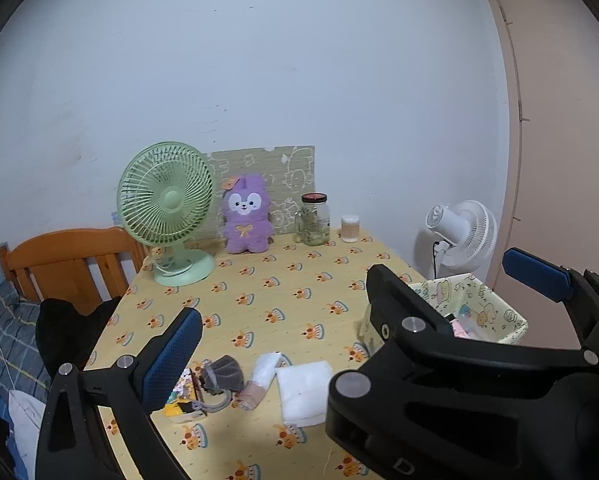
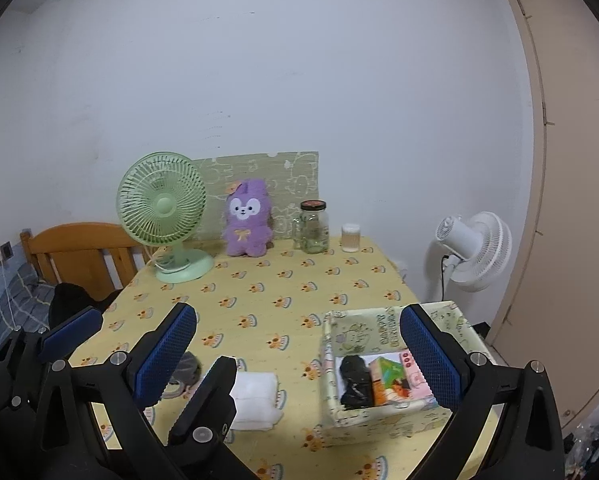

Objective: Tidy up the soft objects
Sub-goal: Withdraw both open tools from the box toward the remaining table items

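Note:
A folded white cloth (image 1: 303, 392) (image 2: 255, 400), a grey pouch (image 1: 221, 372) (image 2: 187, 368) and a white-and-pink roll (image 1: 259, 380) lie near the front of the yellow tablecloth (image 1: 259, 292). A purple plush (image 1: 245, 214) (image 2: 247, 218) sits at the back. A fabric basket (image 2: 363, 328) (image 1: 495, 312) at the right holds a black item (image 2: 355, 380) and colourful boxes. My right gripper (image 2: 299, 310) (image 1: 441, 264) is open above the cloth and basket. Just left of it, my left gripper (image 2: 163, 338) is open and holds nothing. The right gripper hides its right finger in the left wrist view.
A green desk fan (image 1: 165, 208), a glass jar (image 1: 314, 220) and a small white tub (image 1: 350, 229) stand along the back. A white floor fan (image 2: 475, 248) and a door (image 2: 571, 200) are to the right. A wooden headboard (image 1: 71, 264) and dark clothing (image 1: 67, 328) are to the left.

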Tool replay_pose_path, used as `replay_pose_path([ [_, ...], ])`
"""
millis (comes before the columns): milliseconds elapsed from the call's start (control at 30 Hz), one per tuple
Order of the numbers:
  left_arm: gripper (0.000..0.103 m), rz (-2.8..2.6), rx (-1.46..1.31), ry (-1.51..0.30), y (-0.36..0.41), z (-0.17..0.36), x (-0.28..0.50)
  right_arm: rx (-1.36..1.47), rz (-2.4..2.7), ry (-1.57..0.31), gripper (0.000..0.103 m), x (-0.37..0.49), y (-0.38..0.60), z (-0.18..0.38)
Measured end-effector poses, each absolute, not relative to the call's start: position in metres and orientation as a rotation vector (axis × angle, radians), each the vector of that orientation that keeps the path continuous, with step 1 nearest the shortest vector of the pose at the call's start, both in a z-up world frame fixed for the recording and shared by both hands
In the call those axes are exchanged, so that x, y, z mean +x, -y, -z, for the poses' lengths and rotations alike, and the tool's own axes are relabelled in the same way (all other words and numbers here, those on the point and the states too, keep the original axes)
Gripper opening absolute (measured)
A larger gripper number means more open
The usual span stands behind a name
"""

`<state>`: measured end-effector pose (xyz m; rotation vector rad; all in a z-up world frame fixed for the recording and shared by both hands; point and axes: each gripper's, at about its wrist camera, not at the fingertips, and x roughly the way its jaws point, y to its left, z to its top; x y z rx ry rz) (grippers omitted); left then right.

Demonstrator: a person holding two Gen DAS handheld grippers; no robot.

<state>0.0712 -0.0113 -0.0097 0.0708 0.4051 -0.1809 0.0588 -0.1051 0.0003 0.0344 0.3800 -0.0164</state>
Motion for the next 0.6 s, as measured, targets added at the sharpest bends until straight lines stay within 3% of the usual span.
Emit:
replay_pose_path([
  [600,0.096,0.126,0.054,-0.491,-0.019,0.067,0.086,0.063,-0.083,-0.453,0.103,0.08,0.074,0.057],
])
